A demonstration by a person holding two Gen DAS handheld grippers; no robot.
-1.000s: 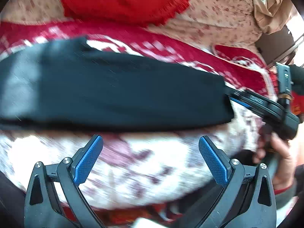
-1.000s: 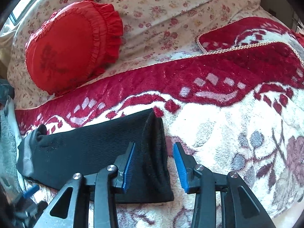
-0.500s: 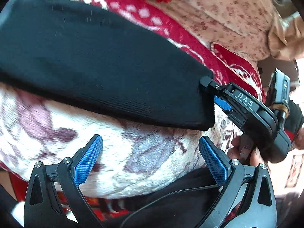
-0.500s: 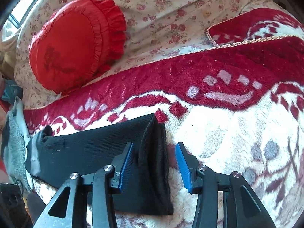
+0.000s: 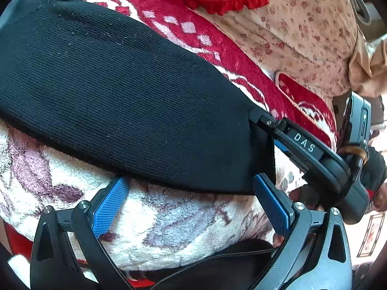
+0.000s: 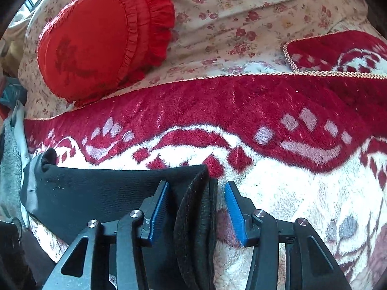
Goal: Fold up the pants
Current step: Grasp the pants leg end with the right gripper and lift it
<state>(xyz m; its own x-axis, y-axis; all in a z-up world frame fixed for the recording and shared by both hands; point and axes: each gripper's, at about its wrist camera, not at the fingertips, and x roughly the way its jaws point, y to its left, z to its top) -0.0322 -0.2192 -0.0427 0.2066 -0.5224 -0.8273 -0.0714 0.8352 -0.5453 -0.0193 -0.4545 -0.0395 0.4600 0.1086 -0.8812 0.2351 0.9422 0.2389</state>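
Black knit pants (image 5: 125,101) lay lengthwise on a red-and-white plush blanket (image 5: 169,229), already reduced to one long narrow band, so the leg-on-leg fold looked done. At the far left end of that band, in the right wrist view, a bunched black end (image 6: 48,155) sat against something grey whose nature I could not tell.

Left gripper (image 5: 191,205) stood released, blue pads wide apart, its tips right at the near edge of the band, close to the right end; nothing between the jaws but blanket. No grasp there yet.

Further right, the right gripper (image 6: 197,207) straddled the band's right end, where the cloth lay in thick stacked edges (image 6: 200,217). Jaws partly parted, pads either side of the cloth with gaps showing; not clenched, so not holding yet.

Beyond, a red ruffled cushion (image 6: 96,48) rested on a floral sheet (image 6: 241,19), well apart from the pants.

Judgement: roughly midway. Remaining: grip this end at both corners, carry it across to the far end, perhaps fold once more, then flatten.
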